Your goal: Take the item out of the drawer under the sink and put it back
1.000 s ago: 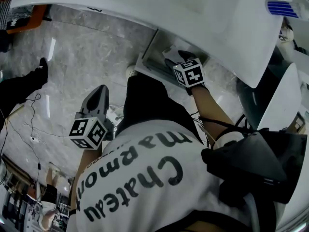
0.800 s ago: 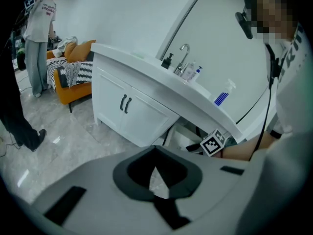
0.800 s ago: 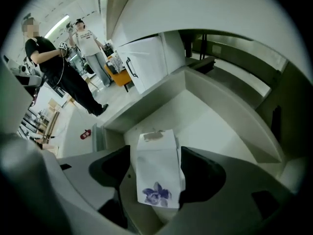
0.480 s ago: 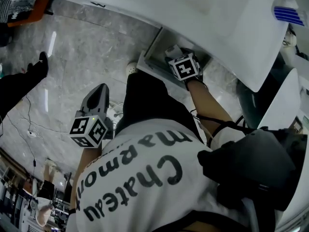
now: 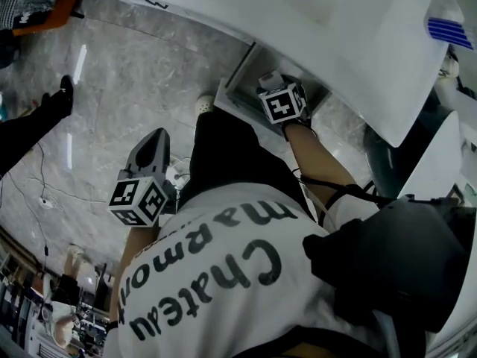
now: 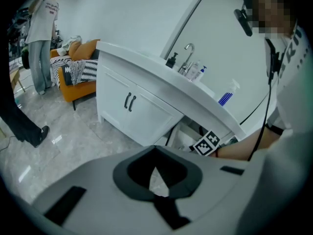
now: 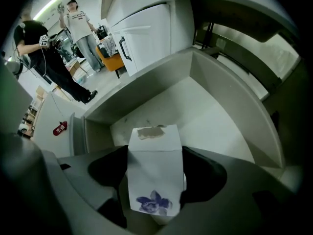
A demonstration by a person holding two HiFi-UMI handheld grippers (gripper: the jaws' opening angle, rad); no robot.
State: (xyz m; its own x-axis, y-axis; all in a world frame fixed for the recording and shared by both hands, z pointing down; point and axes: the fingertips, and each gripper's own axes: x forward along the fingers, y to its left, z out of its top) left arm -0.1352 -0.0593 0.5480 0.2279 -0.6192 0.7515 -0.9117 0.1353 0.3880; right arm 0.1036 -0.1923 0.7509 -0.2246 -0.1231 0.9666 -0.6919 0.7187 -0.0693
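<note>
A white carton [image 7: 155, 170] with a blue flower print and a tape patch on top stands upright in the open white drawer [image 7: 215, 116] under the sink. My right gripper [image 7: 155, 182] is down in that drawer, its dark jaws spread wide on either side of the carton; they lie close to its sides but I see no squeeze. In the head view the right gripper [image 5: 274, 82] reaches into the drawer [image 5: 237, 89] below the white counter, and the carton is mostly hidden by its marker cube. My left gripper [image 5: 153, 143] hangs shut and empty over the marble floor by my left hip.
The white sink cabinet [image 6: 129, 102] with dark door handles stands left of the drawer, under a counter [image 6: 161, 75] that carries a faucet [image 6: 188, 50] and bottles. An orange sofa [image 6: 78, 72] and a standing person [image 6: 41, 38] are farther off. Cables lie on the floor [image 5: 52, 200].
My right gripper has gone a little deeper into the drawer, toward the counter. The left gripper has barely moved.
</note>
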